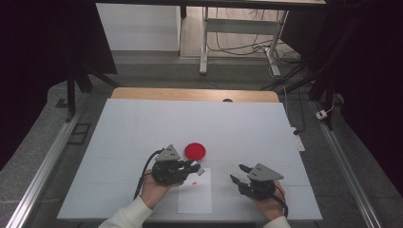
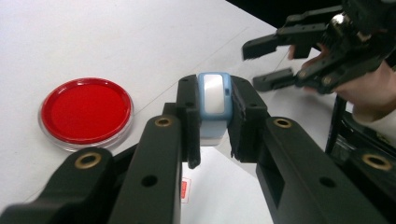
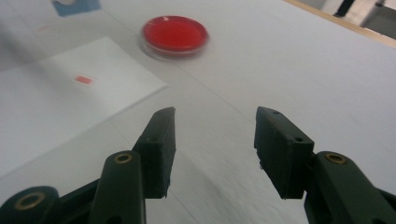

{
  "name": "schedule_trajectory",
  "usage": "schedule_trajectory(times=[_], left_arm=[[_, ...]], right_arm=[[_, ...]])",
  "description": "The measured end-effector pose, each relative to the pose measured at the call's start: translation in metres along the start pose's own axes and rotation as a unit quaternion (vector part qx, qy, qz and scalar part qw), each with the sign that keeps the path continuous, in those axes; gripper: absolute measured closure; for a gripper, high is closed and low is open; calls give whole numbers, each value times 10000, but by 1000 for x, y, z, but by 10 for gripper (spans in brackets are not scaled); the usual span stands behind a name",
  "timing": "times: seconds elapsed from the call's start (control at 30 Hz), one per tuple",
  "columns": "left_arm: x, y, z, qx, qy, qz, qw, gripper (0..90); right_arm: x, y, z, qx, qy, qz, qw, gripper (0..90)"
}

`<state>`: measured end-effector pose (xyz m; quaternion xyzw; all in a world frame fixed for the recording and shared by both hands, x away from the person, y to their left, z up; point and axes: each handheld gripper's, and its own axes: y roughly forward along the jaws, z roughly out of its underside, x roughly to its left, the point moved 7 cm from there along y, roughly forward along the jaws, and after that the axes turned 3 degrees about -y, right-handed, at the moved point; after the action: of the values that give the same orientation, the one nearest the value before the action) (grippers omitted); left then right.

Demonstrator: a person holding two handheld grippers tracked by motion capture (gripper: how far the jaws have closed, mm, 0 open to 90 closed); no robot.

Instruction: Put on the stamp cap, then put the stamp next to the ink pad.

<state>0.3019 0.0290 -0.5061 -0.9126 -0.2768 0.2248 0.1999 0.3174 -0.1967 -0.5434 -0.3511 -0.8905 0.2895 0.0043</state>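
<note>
Holding: the left gripper (image 2: 212, 128) has its jaws clamped on a small blue and white block (image 2: 212, 105), lifted a bit above the table (image 1: 142, 128)
Where the block is: over the top edge of the white paper sheet (image 1: 196, 194), near the red round dish (image 1: 195, 151), not touching it
Paper: it lies flat near the person's side of the table, with a tiny red mark (image 3: 84, 80) on it
Dish: it sits on the table just past the paper, with a clear rim around the red middle
Right gripper (image 3: 212, 140): its jaws are apart with nothing between them, and it hangs off to the side of the paper, well apart from the block
Step now: looks like the block is being carried, with the other gripper out of the way
Next move: the block likely needs to come down gently on a spot, maybe the red mark or the dish; which one cannot be told
Care: keep the squeeze steady till the block rests on something
</note>
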Motion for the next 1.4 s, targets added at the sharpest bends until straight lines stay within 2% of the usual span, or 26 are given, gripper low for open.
schedule_trajectory(times=[0.07, 0.17, 0.43, 0.6, 1.03, 1.4], left_arm=[[1, -1, 0, 23, 50, -40, 10000, 754], [2, -2, -1, 49, 118, -91, 9999, 754], [7, -10, -4, 68, 275, -200, 9994, 753], [11, -17, -8, 31, 332, -289, 9990, 753], [22, -31, -13, -49, 373, -507, 9980, 753], [31, -33, -13, -23, 328, -640, 9974, 752]], right_arm=[[-9, -7, 6, 32, 47, 119, 9999, 479], [-19, -16, 13, 50, 132, 172, 9998, 478], [-39, -37, 31, 133, 233, 467, 9986, 477], [-48, -40, 36, 111, 285, 491, 9983, 476], [-47, -36, 36, 173, 191, 441, 9987, 470], [-48, -35, 37, 199, 184, 459, 9986, 470]])
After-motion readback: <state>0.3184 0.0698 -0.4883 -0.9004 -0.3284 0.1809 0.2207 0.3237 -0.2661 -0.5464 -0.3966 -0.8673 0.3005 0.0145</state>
